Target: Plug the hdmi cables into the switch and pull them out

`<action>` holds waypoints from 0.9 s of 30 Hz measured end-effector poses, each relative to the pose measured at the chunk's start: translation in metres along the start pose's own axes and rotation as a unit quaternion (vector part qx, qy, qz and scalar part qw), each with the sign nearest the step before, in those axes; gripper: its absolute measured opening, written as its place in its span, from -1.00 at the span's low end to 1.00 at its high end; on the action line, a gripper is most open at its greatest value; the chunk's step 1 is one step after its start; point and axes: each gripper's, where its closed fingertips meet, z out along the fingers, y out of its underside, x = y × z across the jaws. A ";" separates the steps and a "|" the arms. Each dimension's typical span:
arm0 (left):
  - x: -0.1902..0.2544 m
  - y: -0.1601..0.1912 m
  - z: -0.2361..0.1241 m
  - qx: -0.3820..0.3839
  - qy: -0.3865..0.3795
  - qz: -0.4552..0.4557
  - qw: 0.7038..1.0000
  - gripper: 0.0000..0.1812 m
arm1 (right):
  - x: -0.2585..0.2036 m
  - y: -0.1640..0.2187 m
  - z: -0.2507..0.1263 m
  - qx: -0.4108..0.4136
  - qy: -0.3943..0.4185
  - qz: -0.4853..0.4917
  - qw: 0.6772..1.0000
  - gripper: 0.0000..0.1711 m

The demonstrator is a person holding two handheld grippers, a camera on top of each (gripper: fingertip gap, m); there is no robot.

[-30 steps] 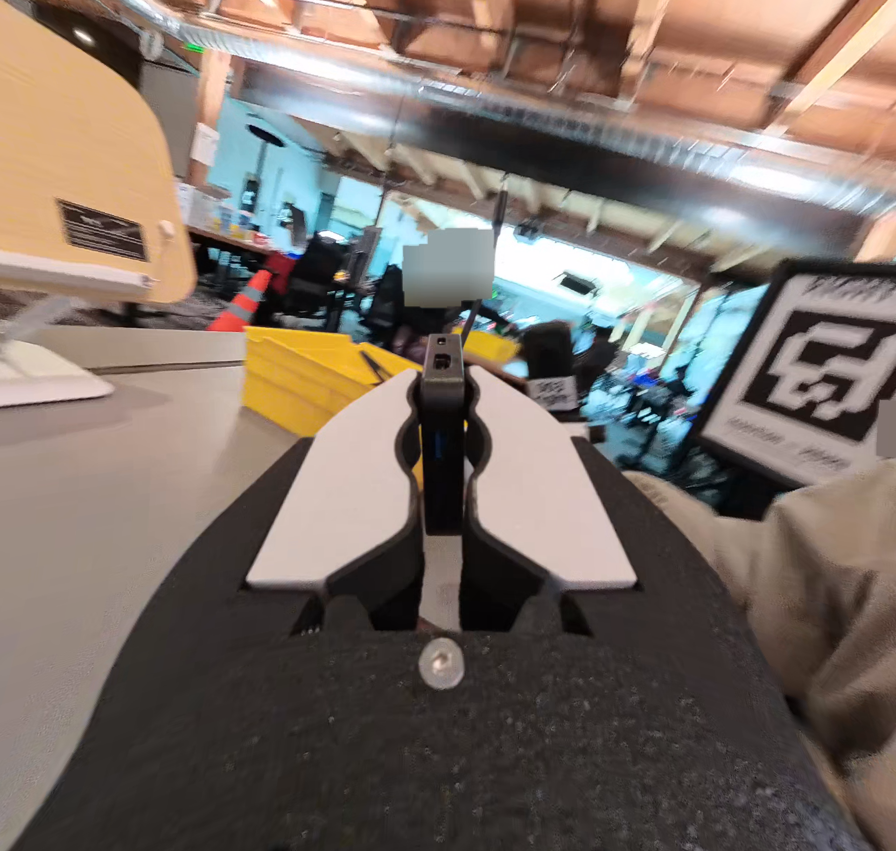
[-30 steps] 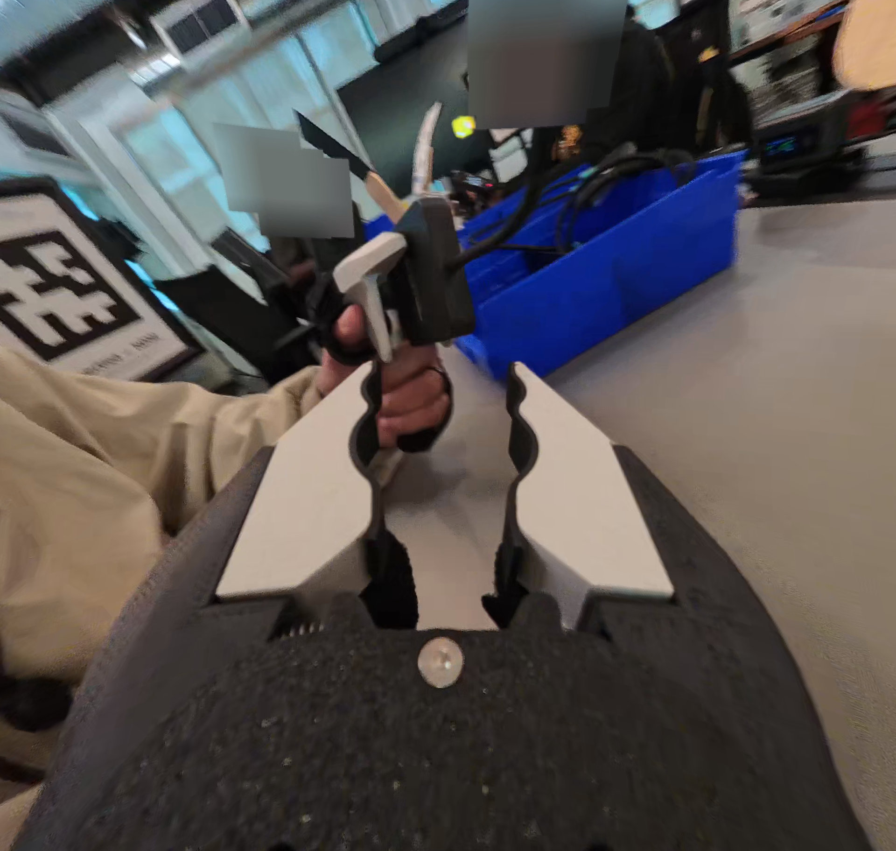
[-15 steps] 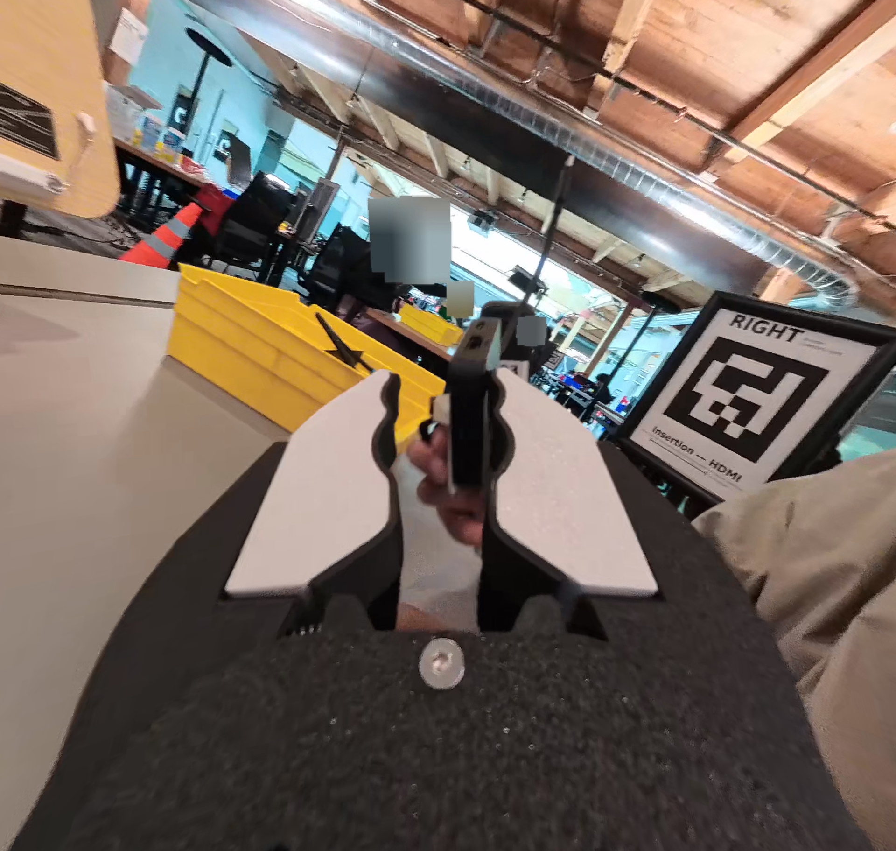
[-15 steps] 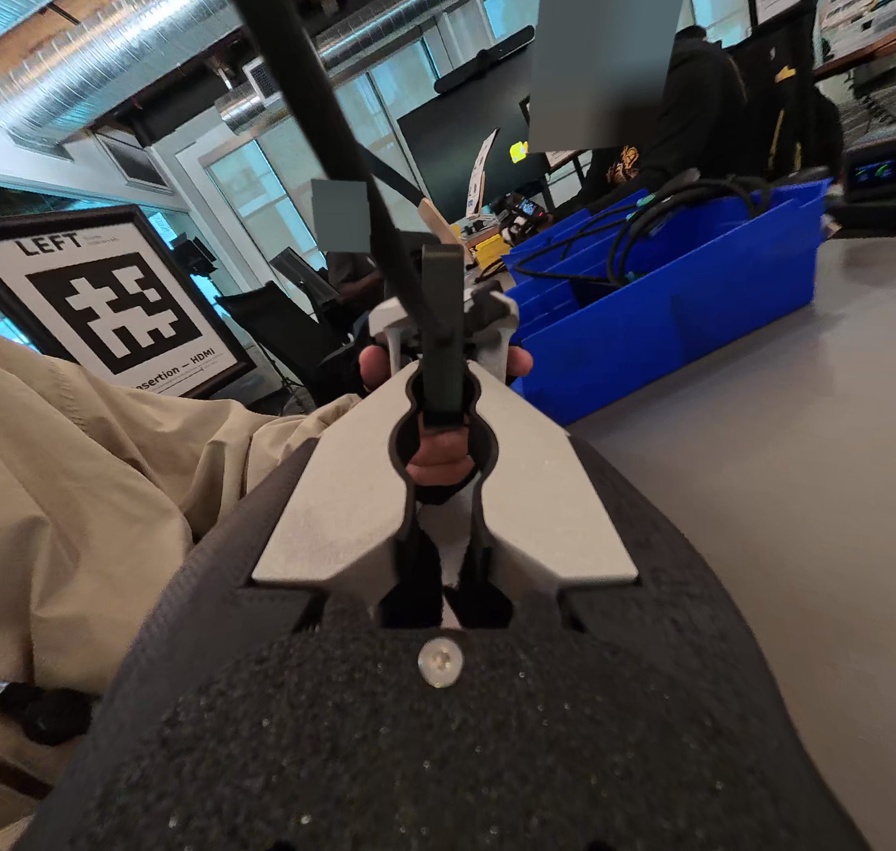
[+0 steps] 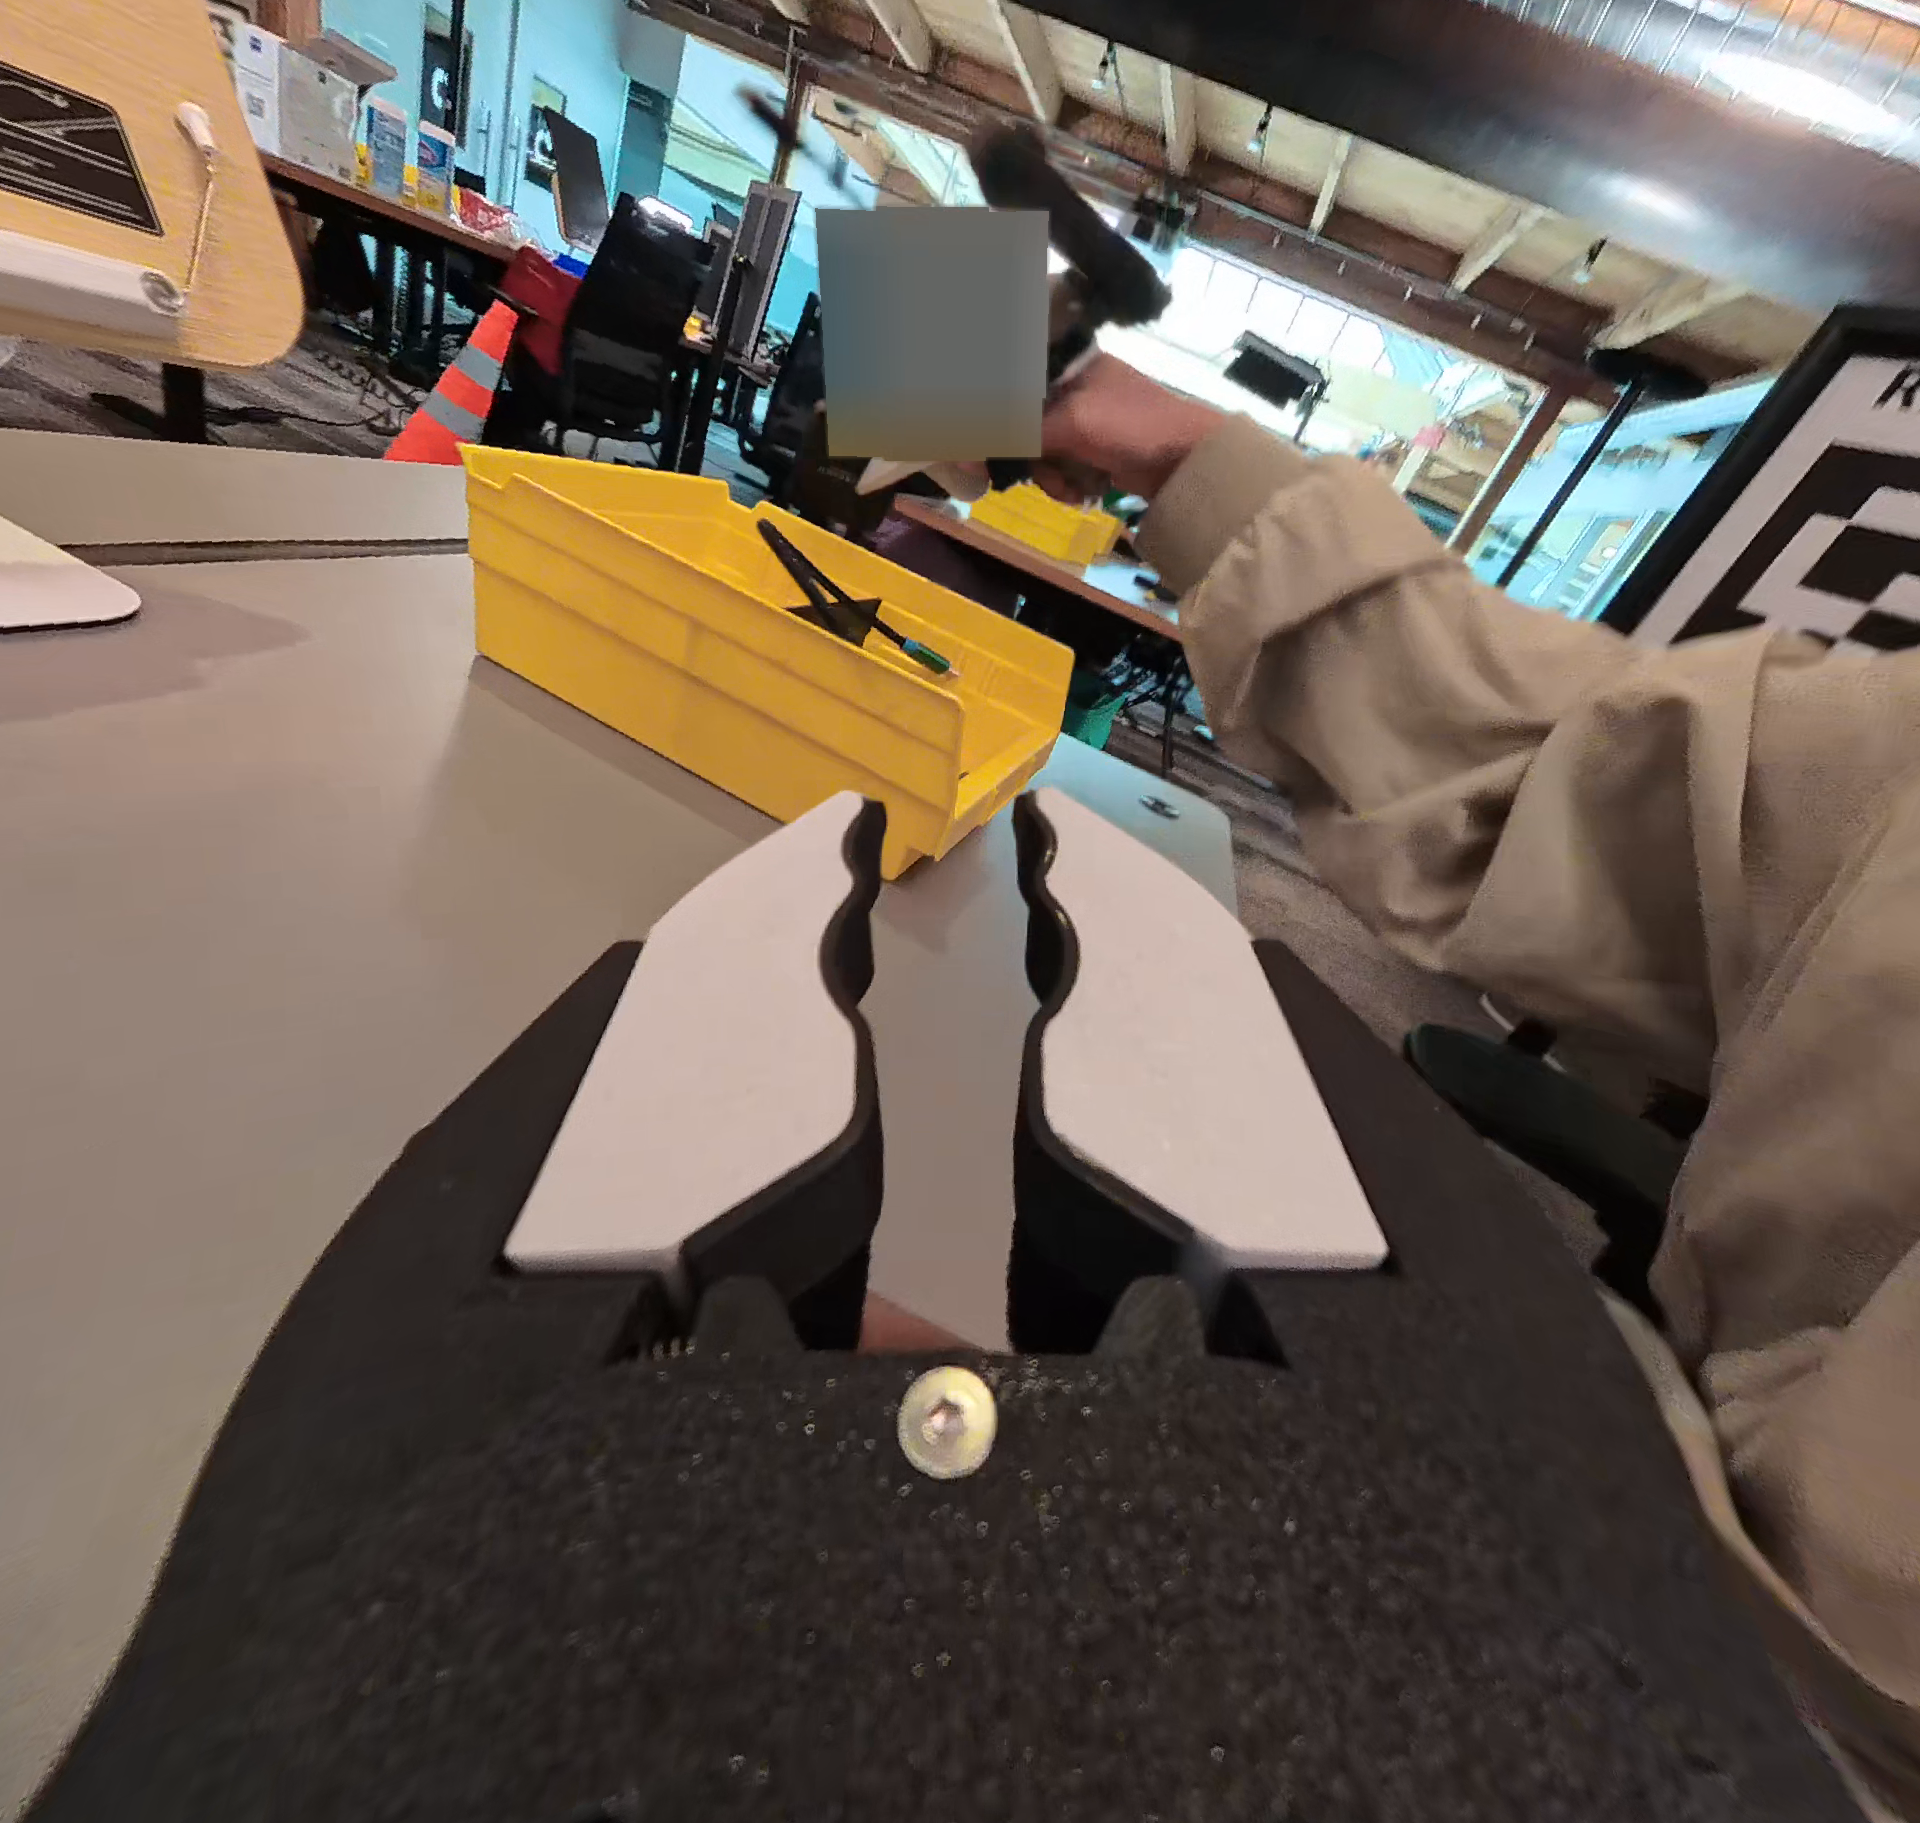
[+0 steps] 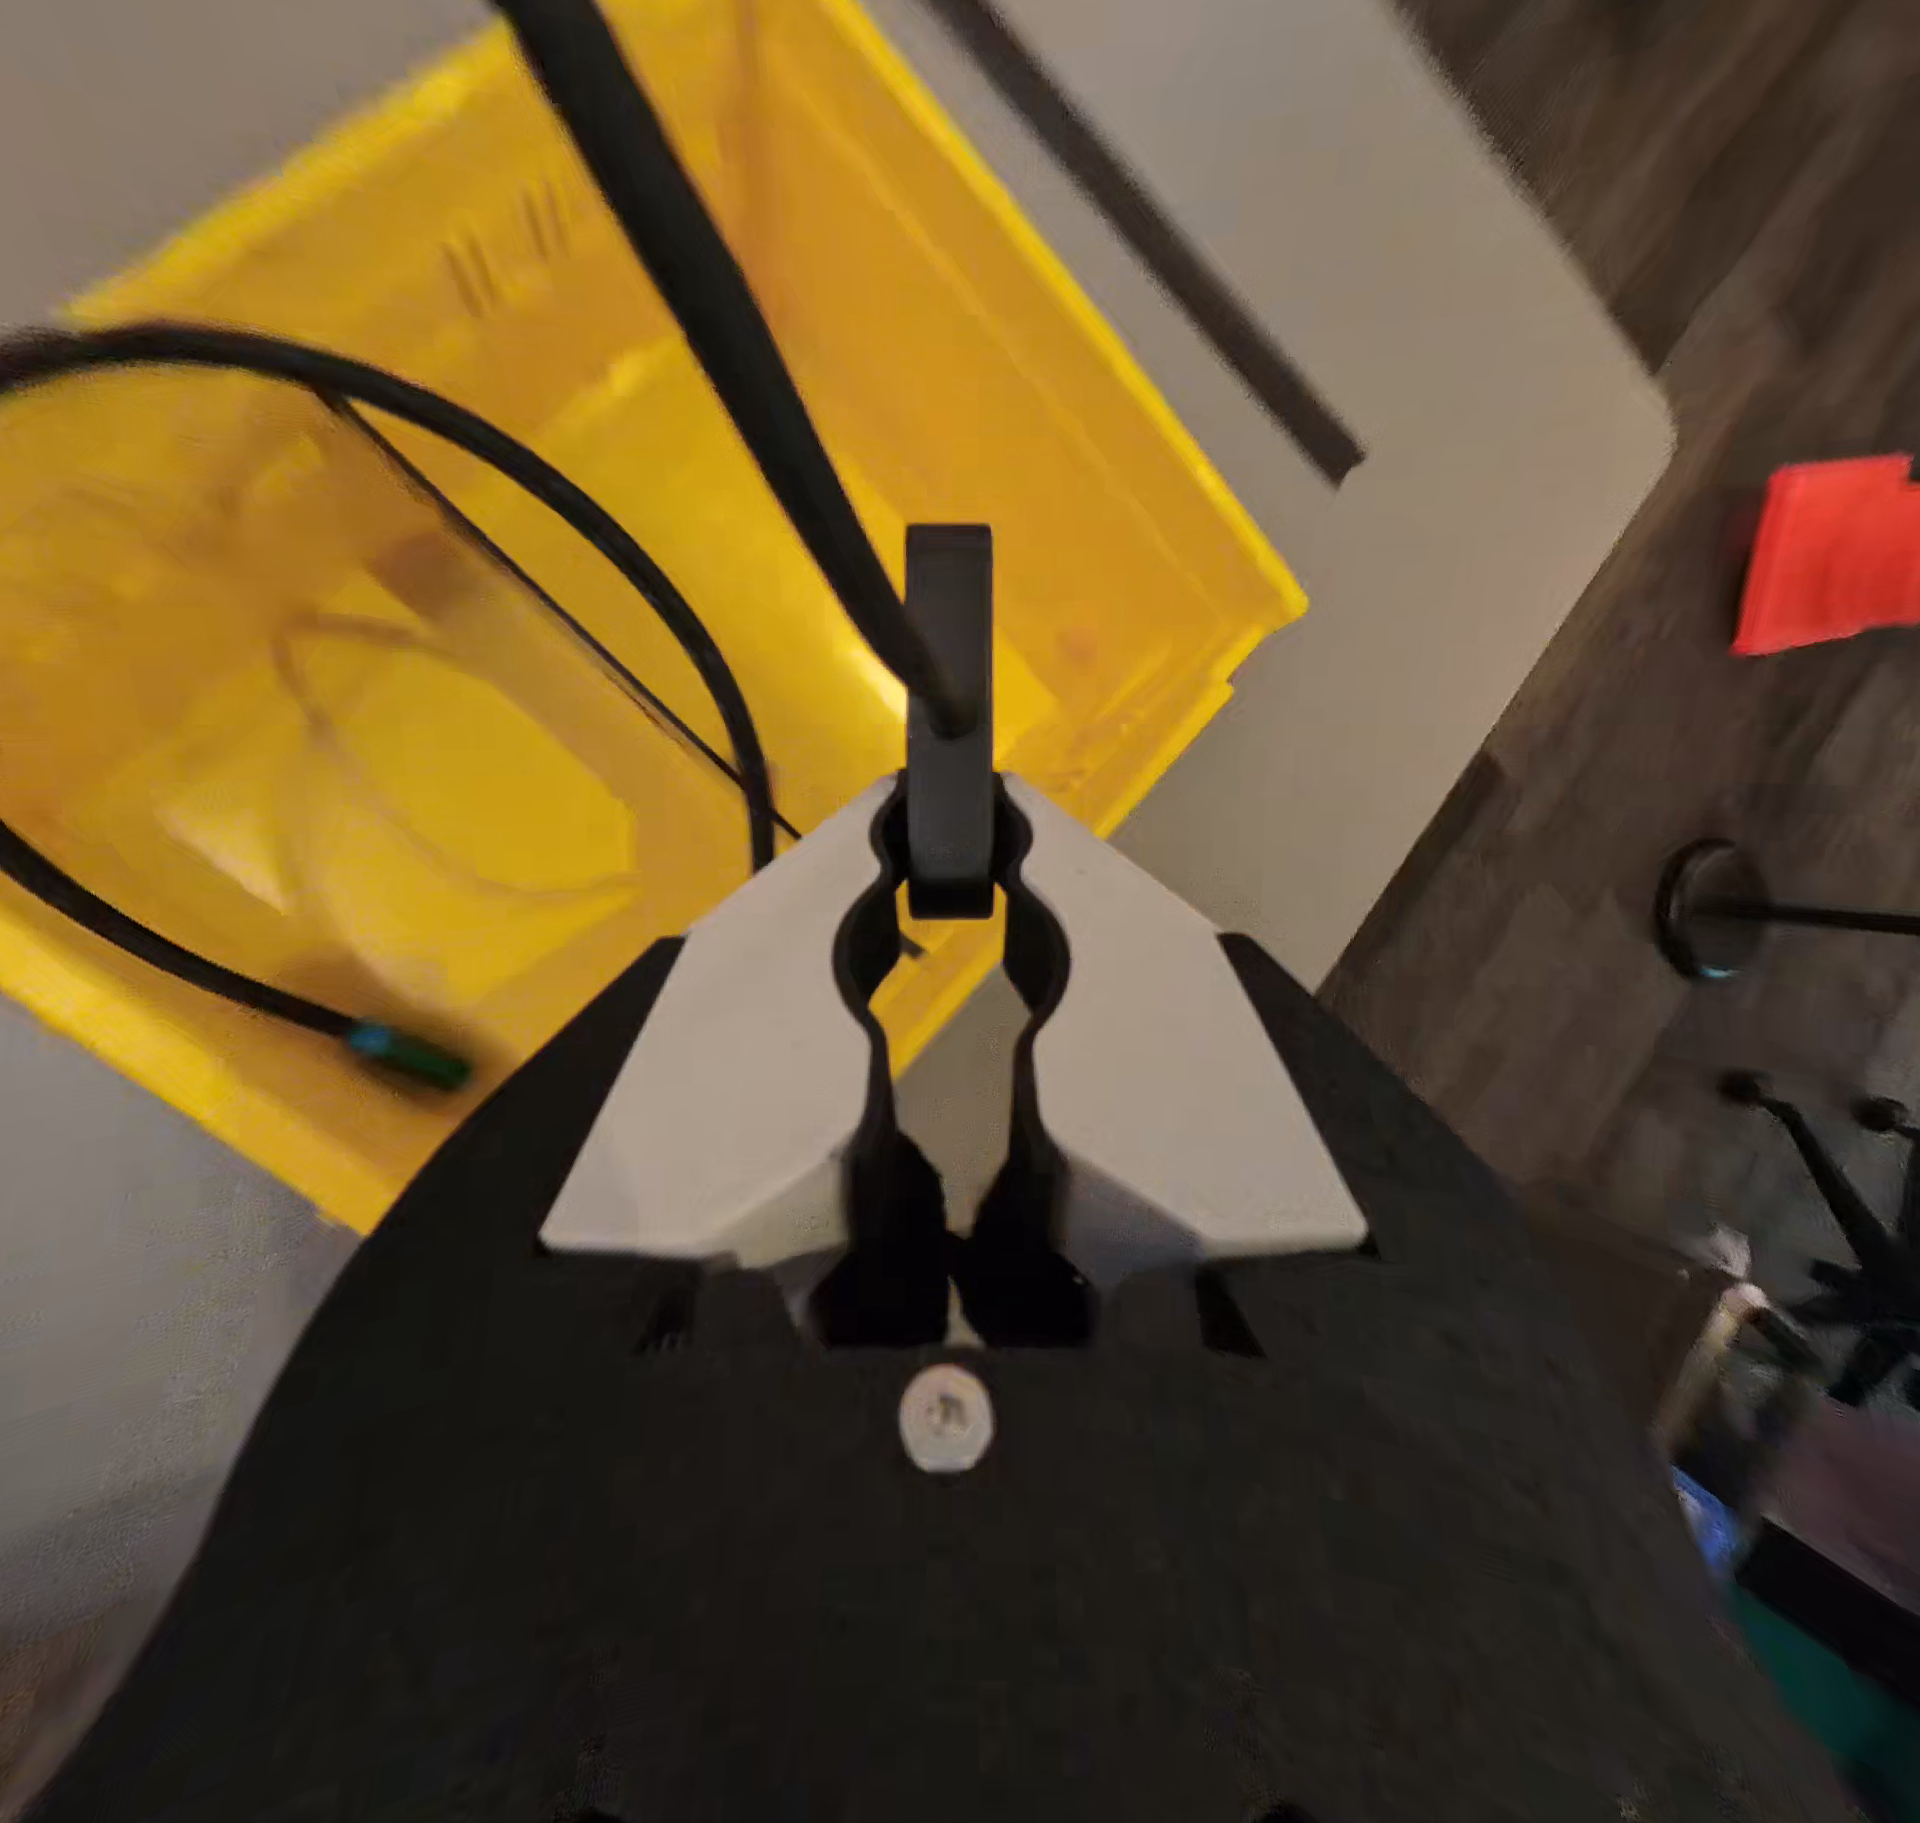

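In the right wrist view my right gripper (image 6: 948, 807) is shut on a flat black HDMI switch (image 6: 948, 651), gripped edge-on at the fingertips. A thick black cable (image 6: 644, 163) runs from the switch up and to the left. The gripper points down over a yellow bin (image 6: 1039, 319). In the bin lies a looped black cable with a green end (image 6: 405, 1051). In the left wrist view my left gripper (image 5: 940, 817) is open and empty, low over the grey table (image 5: 260, 890), its tips near the corner of the yellow bin (image 5: 675, 651).
A person's beige sleeve (image 5: 1455, 734) reaches across the right side, above the bin. An orange cone (image 5: 457, 391), a framed marker board (image 5: 1818, 547) and a tilted wooden desktop (image 5: 125, 163) stand around. The table's edge and dark floor (image 6: 1558, 838) lie right of the bin. The tips of one gripper are about 40 cm away from the tips of the other.
The switch passed from my left gripper to my right. The left gripper opened and dropped towards the table. The right gripper swung over the yellow bin, pointing down.
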 end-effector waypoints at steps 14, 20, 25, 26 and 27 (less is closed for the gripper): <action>0.008 0.024 0.004 -0.066 0.001 0.053 0.996 -0.76 | -0.016 0.046 0.081 -0.445 -0.109 -0.092 0.884 -0.87; 0.009 0.029 0.000 -0.081 -0.009 0.071 0.994 -0.76 | -0.013 0.021 0.107 -0.368 -0.112 -0.105 0.917 -0.85; 0.006 0.031 -0.006 -0.091 -0.031 0.095 0.991 -0.75 | 0.010 -0.008 0.084 -0.238 -0.050 -0.110 0.964 -0.62; 0.005 0.031 -0.007 -0.092 -0.036 0.101 0.990 -0.75 | 0.020 -0.015 0.072 -0.208 -0.019 -0.102 0.973 -0.62; 0.003 0.032 -0.007 -0.095 -0.041 0.108 0.989 -0.74 | 0.027 -0.020 0.058 -0.176 0.008 -0.087 0.980 -0.62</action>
